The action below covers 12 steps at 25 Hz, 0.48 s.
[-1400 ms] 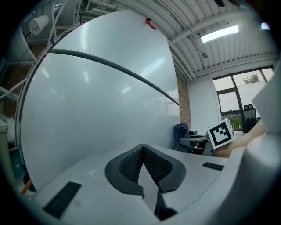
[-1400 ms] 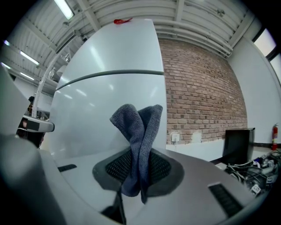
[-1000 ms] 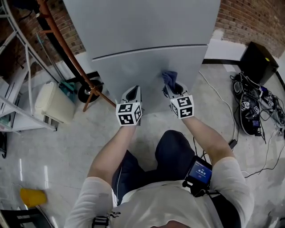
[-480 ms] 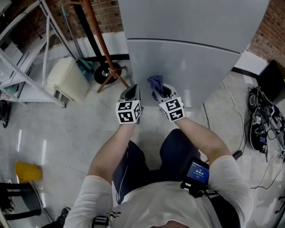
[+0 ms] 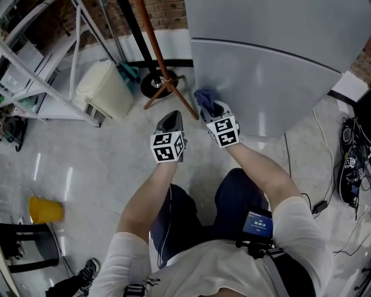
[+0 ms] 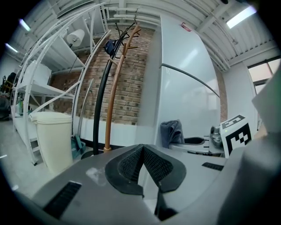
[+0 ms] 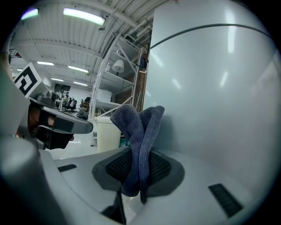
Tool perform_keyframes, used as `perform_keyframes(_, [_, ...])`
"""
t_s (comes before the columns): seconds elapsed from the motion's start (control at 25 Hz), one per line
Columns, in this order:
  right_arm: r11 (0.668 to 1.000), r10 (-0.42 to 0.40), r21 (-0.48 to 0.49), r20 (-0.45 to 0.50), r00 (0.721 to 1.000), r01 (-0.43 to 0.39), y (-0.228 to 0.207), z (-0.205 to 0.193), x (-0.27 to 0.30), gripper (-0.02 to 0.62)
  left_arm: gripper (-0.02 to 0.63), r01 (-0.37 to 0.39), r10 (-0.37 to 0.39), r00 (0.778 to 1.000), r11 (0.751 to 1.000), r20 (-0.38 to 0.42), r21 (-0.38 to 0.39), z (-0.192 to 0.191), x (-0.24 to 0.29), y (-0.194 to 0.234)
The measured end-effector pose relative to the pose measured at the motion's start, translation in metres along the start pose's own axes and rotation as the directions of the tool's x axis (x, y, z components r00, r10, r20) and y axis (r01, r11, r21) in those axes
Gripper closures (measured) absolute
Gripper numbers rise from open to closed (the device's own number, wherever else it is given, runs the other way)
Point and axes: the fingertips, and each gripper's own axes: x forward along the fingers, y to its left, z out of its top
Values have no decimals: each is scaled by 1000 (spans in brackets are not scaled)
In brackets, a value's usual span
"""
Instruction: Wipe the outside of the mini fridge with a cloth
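Cloth [image 5: 203,96] now at left edge of mini fridge [image 5: 272,75], brick wall [image 5: 171,7] beyond.

Blue cloth [image 5: 203,96] – grey fridge [image 5: 272,75] (plain).

Bin [image 5: 104,90] left of coat stand [image 5: 166,82], mini fridge [image 5: 272,69] right, cloth [image 5: 203,96] before it

- The left gripper [image 6: 141,151] was held forward on an outstretched arm, its jaws pressed together with nothing between them.
- The right gripper [image 7: 138,165] sat slightly farther ahead, jaws clamped on the cloth [image 7: 139,125].
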Motion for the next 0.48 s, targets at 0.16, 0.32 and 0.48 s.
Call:
perform_keyframes(0.16, [999, -31, 30, -18, 999, 31, -10, -7, 8, 511, 603, -3, 3, 1000, 1000, -6, 5, -3, 0, 4])
perform_keyframes(0.32, [999, -33, 22, -12, 999, 33, -16, -8, 2, 511, 603, 15, -15, 1000, 1000, -10, 13, -6, 3, -6])
perform_keyframes(0.48, [999, -50, 8, -4, 999, 51, -29, -10, -12, 511, 603, 48, -47, 999, 999, -12, 23, -6, 13, -26])
